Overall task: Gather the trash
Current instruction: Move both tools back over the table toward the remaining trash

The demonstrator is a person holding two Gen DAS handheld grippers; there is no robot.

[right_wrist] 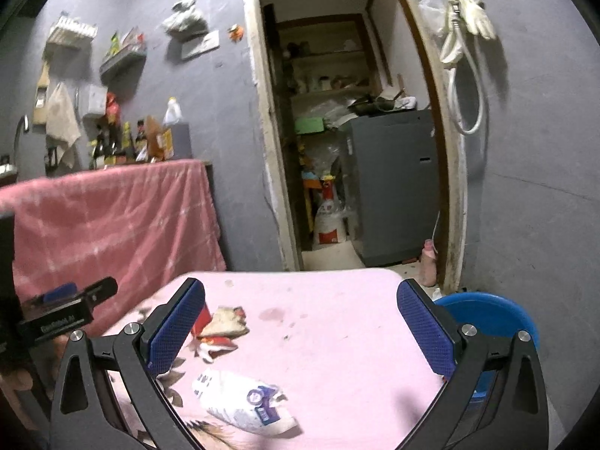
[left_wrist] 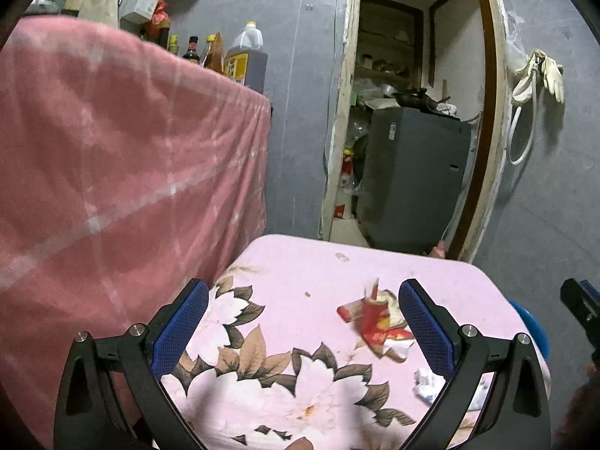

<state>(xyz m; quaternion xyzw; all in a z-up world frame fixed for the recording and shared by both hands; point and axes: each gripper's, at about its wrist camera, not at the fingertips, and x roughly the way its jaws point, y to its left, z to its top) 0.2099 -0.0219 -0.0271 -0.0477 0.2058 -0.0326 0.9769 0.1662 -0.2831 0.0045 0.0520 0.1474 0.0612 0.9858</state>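
Observation:
A pink floral cloth covers a low table [left_wrist: 300, 273]. On it lies a red and yellow crumpled wrapper [left_wrist: 375, 322], just left of my left gripper's right finger. A white crumpled piece [left_wrist: 425, 382] lies nearer. My left gripper [left_wrist: 303, 322] is open and empty above the cloth. In the right wrist view the red wrapper [right_wrist: 221, 330] lies by the left finger, and a white and purple packet [right_wrist: 243, 401] lies in the foreground. My right gripper [right_wrist: 300, 322] is open and empty above the table [right_wrist: 337, 300].
A blue bin [right_wrist: 487, 318] stands at the table's right edge. A pink-draped counter [left_wrist: 112, 168] with bottles [left_wrist: 247, 60] stands to the left. A doorway ahead shows a grey appliance [left_wrist: 416, 172]. The left gripper shows at the left in the right wrist view [right_wrist: 67, 311].

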